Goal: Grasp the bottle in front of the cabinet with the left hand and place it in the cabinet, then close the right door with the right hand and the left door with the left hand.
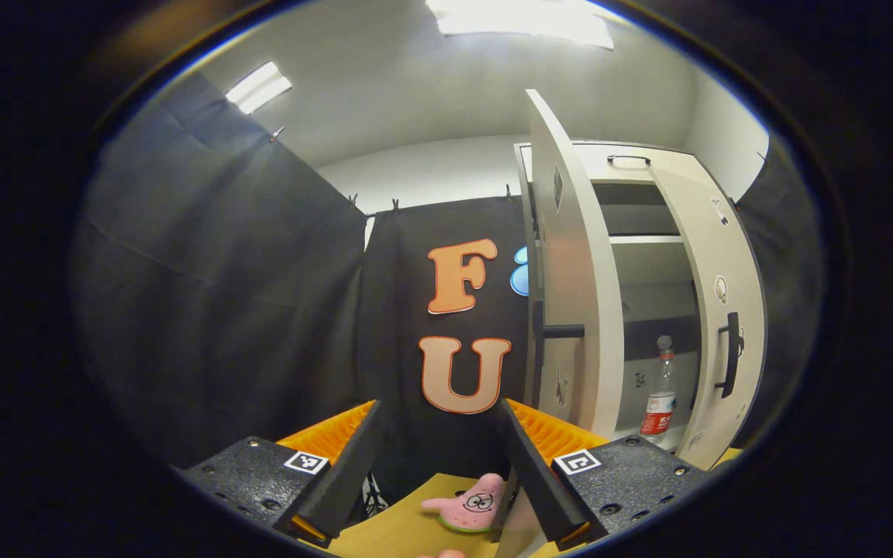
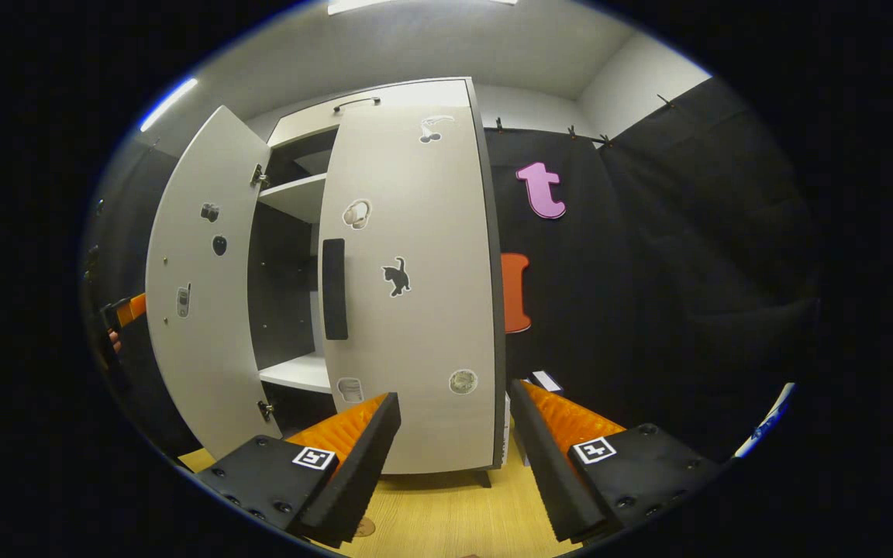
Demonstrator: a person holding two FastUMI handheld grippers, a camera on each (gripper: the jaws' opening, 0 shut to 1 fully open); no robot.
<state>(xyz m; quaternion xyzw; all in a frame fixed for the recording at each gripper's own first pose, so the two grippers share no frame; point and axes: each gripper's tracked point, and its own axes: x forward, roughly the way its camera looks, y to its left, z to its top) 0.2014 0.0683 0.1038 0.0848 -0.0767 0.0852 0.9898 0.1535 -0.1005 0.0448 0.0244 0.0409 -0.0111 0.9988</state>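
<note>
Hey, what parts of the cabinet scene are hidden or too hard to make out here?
- Left gripper view: the bottle's foot, hidden by the right door.
- Right gripper view: the cabinet's lower shelf, mostly covered by the right door.
- Left gripper view: the pink plush toy, partly behind the left gripper.

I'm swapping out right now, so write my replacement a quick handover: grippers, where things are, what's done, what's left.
Left hand-held gripper: open, holding nothing, standing left of the cabinet.
Right hand-held gripper: open, empty, facing the right door.
Bottle: upright on the lower shelf inside the cabinet, so placing is done.
Right door: nearly closed in the right gripper view, though a gap shows in the left gripper view.
Left door: wide open.
Left to do: finish the right door if needed, then shut the left door with the left gripper.
</note>
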